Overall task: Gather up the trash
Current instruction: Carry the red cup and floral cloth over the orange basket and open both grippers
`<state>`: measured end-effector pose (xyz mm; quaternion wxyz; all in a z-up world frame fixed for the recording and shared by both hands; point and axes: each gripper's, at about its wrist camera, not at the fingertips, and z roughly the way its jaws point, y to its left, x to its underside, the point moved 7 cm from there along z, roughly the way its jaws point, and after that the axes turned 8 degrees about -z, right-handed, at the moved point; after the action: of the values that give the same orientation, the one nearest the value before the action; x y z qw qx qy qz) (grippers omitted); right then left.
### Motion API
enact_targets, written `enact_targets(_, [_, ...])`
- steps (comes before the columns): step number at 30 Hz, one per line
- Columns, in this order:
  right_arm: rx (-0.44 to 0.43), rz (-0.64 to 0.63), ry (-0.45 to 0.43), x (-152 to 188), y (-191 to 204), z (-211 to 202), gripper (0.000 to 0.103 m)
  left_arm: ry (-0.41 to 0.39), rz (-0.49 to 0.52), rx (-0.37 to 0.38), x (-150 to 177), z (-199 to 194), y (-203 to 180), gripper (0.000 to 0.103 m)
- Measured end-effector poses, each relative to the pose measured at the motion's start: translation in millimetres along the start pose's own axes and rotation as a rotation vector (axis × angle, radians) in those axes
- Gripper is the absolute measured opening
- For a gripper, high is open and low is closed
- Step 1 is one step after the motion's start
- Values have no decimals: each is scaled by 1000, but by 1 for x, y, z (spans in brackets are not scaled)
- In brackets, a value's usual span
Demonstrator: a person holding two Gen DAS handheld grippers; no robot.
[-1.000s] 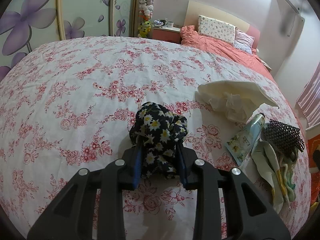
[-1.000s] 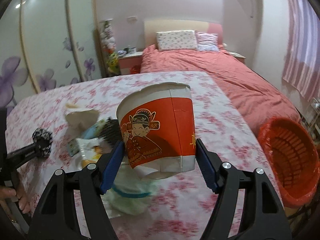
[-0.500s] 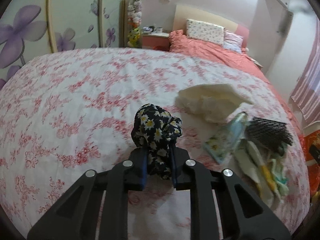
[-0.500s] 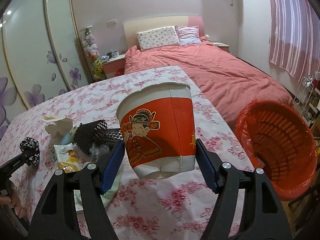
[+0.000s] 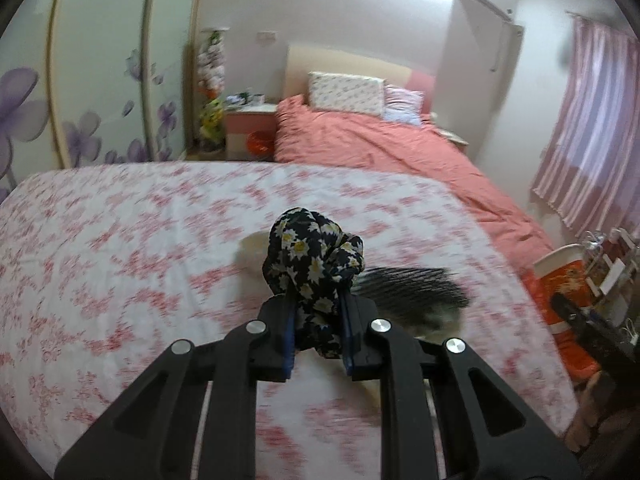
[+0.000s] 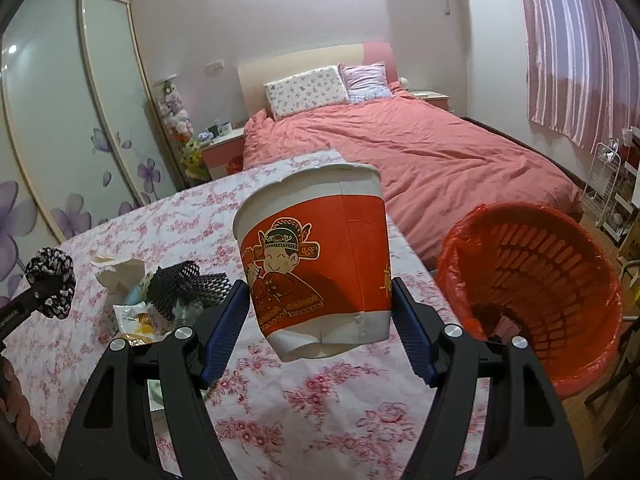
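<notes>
Dark daisy-print cloth scrunchie (image 5: 314, 258): soft, matt, gathered. Red-and-white paper cup (image 6: 316, 268): smooth, slight sheen, base creased. Orange plastic slatted basket (image 6: 532, 280): glossy, thin plastic liner. Pink floral cotton-like sheet (image 6: 344, 400): matt. Black plastic mesh netting (image 6: 182, 284): matt.

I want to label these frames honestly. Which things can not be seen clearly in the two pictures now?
- Left wrist view: the black mesh item and the pale wad behind the flowered cloth are motion-blurred; the cloth and left gripper hide part of them.
- Right wrist view: the paper cup hides the tablecloth behind it.
- Right wrist view: the orange bin: its bottom is shadowed, contents unclear.
- Small wrappers beside the mesh: print too small.
</notes>
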<state>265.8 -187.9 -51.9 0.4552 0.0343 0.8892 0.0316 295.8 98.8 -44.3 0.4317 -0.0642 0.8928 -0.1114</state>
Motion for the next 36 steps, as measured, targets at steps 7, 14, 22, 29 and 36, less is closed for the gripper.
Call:
enact_targets(7, [28,44,-43,-6,-33,-22,70,9,65,136,4,-5,-83,18])
enact_targets(14, [80,95,-75,-9,-76,-37,70,48,138,263,22,2,-168,18])
enact_targets(22, [148,188,-96,-6,-137,-44,70,104,206,368,48,19,-246,18])
enact_targets(29, [195,260,-95,2,-178,-39,70,152,263,439,72,38,-305,19])
enact_targets(36, [219,314,-84,10,-212,-27,70,198,310,486,96,59,-352,19])
